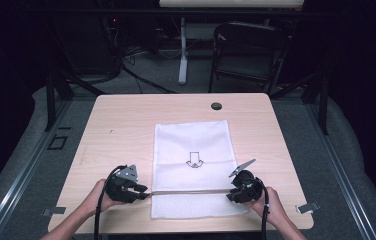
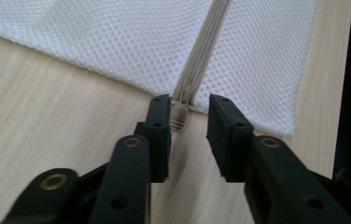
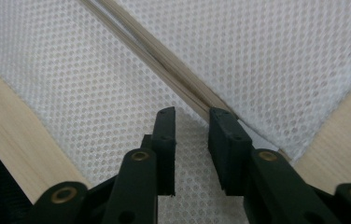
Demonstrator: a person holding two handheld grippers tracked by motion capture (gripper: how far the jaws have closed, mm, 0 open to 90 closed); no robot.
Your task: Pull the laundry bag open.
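white mesh bag (image 1: pixel 192 150) flat on table (image 1: pixel 116 130) | left tool (image 2: pixel 190 107) parted around zipper pull (image 2: pixel 179 122) | right tool (image 3: pixel 192 119) parted, perhaps empty

black folding chair (image 1: pixel 248 52), white desk leg (image 1: pixel 182 50)

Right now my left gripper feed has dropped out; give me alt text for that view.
The left gripper sits open at the edge of a white mesh bag, its two black jaws either side of the zipper pull without gripping it. The beige zipper runs away across the mesh, which lies flat on the light wooden table.
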